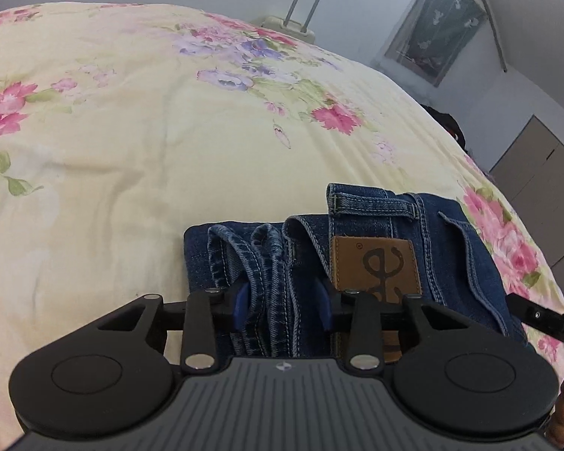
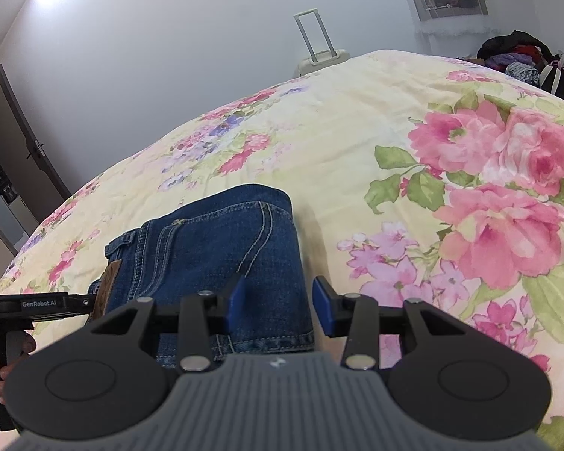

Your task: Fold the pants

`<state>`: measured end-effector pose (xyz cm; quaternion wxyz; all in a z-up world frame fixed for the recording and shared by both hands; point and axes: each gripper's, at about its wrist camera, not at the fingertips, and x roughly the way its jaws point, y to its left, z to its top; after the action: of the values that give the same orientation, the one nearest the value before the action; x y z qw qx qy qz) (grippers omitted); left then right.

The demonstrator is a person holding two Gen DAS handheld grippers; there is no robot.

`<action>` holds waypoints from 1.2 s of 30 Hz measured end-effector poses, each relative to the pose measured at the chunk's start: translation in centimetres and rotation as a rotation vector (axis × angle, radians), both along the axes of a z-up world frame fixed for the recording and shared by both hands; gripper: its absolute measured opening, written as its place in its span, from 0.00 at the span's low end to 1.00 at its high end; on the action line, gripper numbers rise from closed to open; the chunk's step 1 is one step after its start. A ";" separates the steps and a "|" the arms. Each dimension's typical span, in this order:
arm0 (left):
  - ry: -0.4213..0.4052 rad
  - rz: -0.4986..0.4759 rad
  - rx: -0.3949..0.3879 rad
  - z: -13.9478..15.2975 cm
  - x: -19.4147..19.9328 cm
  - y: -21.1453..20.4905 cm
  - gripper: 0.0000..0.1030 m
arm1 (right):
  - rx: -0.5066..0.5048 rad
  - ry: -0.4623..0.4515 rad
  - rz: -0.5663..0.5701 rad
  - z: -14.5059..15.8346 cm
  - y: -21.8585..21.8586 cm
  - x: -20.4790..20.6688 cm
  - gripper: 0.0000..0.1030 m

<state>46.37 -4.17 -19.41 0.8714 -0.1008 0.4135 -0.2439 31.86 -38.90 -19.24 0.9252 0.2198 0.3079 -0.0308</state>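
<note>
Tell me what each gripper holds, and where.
The left gripper pinches the jeans at the stacked leg hems; the right gripper straddles their corner, unclamped.

The dark blue denim pants (image 1: 364, 248) are folded into a small, thick bundle. They lie flat on the near part of the bed. A brown leather patch (image 1: 376, 263) shows on top, with the leg ends stacked to its left.

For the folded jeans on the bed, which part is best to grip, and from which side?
Probably the near edge of the jeans, approached from the person's side. There the leg hems and the waistband end with the leather patch lie stacked, so one pinch could catch all layers. The left tool already straddles the hems; the right tool straddles the near right corner.
</note>
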 end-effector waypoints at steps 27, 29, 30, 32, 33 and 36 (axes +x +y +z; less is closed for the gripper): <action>-0.076 0.122 -0.070 5.7 -2.7 2.5 0.14 | -0.131 0.065 0.161 0.9 3.0 1.1 0.22; -0.081 0.082 -0.086 5.9 -2.5 1.0 0.14 | -0.159 0.026 0.153 2.6 2.7 1.8 0.20; -0.085 0.061 -0.075 5.7 -2.5 -0.1 0.14 | -0.188 0.021 0.157 3.2 2.6 2.6 0.16; -0.094 0.035 -0.022 4.8 -2.4 -2.0 0.14 | -0.214 0.027 0.165 3.5 2.1 5.0 0.13; -0.098 0.033 0.000 4.2 -2.4 -2.7 0.14 | -0.198 0.040 0.174 3.2 1.7 6.3 0.12; -0.068 0.065 0.063 2.5 -1.8 -3.1 0.12 | -0.160 0.094 0.216 2.0 1.3 9.9 0.11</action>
<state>44.61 -7.30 -16.90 0.8952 -0.0781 0.3876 -0.2058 41.79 -37.63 -17.29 0.9223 0.1092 0.3692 0.0344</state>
